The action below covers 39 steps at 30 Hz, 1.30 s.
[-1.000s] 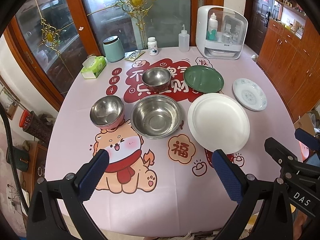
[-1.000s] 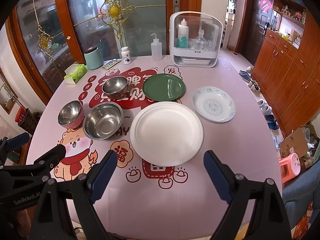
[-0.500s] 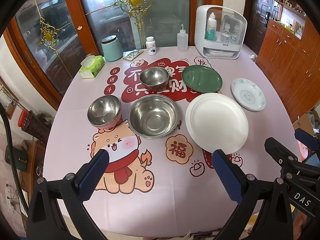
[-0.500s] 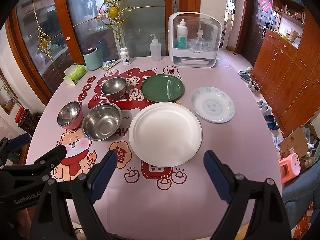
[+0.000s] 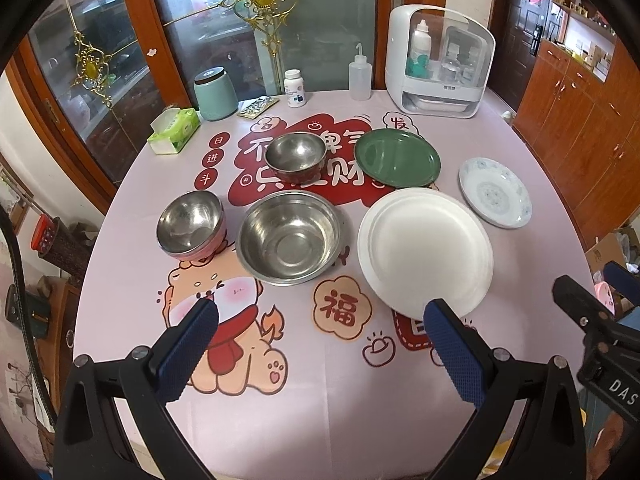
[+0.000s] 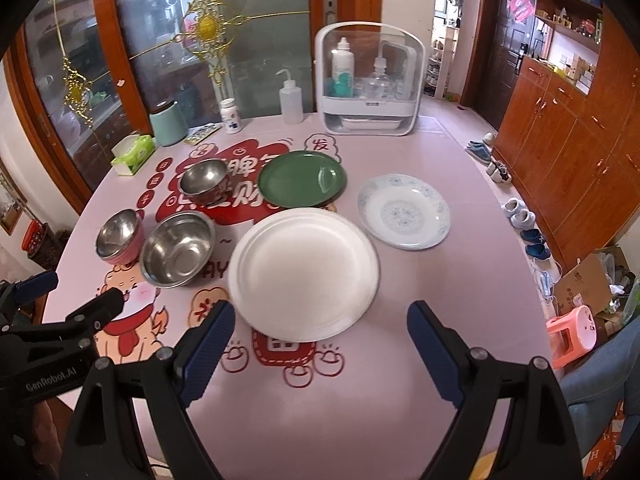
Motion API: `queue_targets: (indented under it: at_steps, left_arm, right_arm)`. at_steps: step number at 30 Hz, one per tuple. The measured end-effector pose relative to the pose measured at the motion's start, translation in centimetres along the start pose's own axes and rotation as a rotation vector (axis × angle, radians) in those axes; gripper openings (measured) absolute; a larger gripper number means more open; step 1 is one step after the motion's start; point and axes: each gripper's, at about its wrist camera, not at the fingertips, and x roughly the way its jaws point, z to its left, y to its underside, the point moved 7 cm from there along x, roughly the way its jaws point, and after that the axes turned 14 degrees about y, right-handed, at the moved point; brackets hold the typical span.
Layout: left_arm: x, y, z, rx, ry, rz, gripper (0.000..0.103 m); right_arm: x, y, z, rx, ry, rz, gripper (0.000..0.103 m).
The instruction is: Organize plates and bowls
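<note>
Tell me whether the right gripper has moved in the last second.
Yes. The right gripper has come forward toward the white plate; its near rim now sits between the open jaws, where a gap showed earlier.

The medicine bottle (image 5: 295, 88) label is too small to read; frame edges crop both tongs' handles.

Soft, even daylight is filling both views, brightest behind the frosted glass door panel (image 5: 320, 36). The large white round plate (image 5: 425, 248) is washing out to near-featureless white, the steel bowls are glinting, and fisheye curvature is bending the dark-vignetted edges.
</note>
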Motion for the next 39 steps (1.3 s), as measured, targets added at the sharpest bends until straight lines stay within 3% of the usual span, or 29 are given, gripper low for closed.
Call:
queue_targets:
  at_steps: [13,18,22,27,34,39]
  left_arm:
    - [4.8,-1.6,-1.9,-0.097,0.048,0.03,0.102]
    - [7.4,-0.9,-2.3,-0.143,0.096,0.08,0.102]
    - [9.4,-0.3,-2.2,-0.142,0.078,0.102,0.102]
    - [12.4,0.6,-1.4,-0.157,0.074,0.144,0.101]
    - [16.6,1.6,-0.1,-0.226,0.113,0.215,0.091]
    - [19.4,2.0,0.3,-0.266,0.136,0.264,0.08]
  right_arm:
    - [3.9,-2.8,-4.0,-0.008,0.038,-0.031,0.089]
    - [6.5,-3.2,-4.4,-0.015,0.003,-0.005,0.088]
    - [8.5,-3.2,-4.3,-0.037,-0.013,0.006,0.088]
    - [12.1,-2.7,-3.7,-0.057,-0.068,0.081,0.088]
    - [18.0,-1.3,-2.6,-0.058,-0.17,0.251,0.069]
    - [21.6,-1.1,-2.4,-0.044,-0.196,0.325,0.063]
